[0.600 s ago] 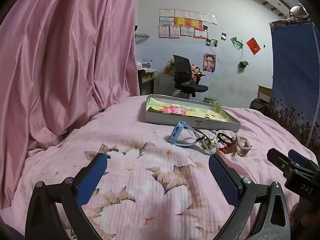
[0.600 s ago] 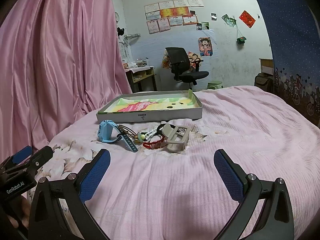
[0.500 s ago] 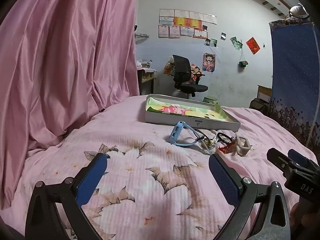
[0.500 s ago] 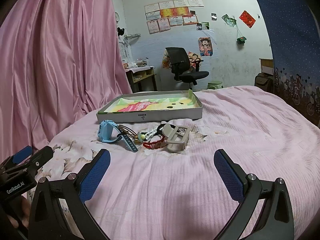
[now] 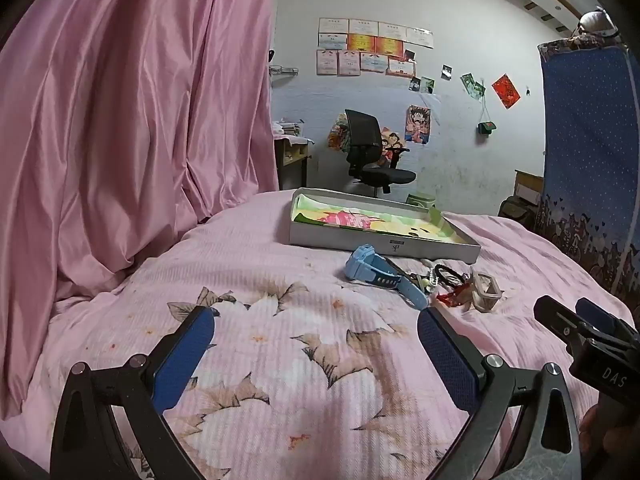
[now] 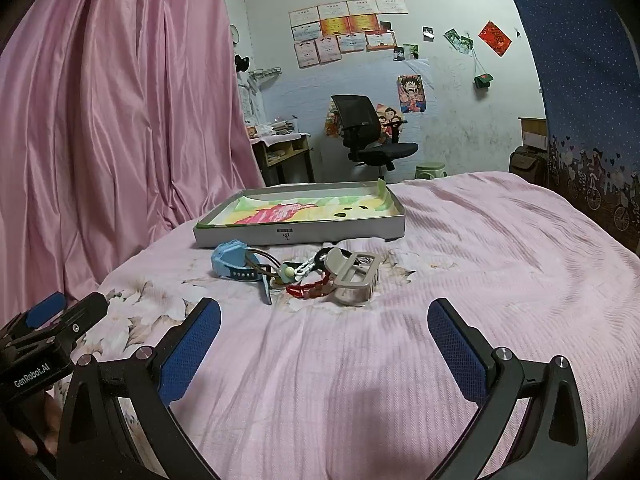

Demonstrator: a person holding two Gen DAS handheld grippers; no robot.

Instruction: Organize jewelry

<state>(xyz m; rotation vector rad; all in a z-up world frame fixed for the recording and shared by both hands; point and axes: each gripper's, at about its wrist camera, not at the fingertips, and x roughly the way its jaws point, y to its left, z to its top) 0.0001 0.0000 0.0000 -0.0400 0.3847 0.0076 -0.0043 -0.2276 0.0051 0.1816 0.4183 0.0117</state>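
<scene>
Lying ahead of both spread, empty tongs, the jewelry pile [image 6: 296, 272] runs left-right before the tray [image 6: 300, 234]; right tongs [image 6: 324, 336] face it squarely.

Bedspread [image 6: 460, 264]: ribbed matt cloth. Curtain [image 5: 120, 120]: glossy satin. Tray [image 6: 304, 234]: matt cardboard. Watch [image 6: 234, 262], 10 o'clock of clip [image 6: 354, 280]: both plastic.

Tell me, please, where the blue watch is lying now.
The blue watch lies on the pink bedspread, at the left end of the small pile of jewelry, just in front of the shallow box.
</scene>
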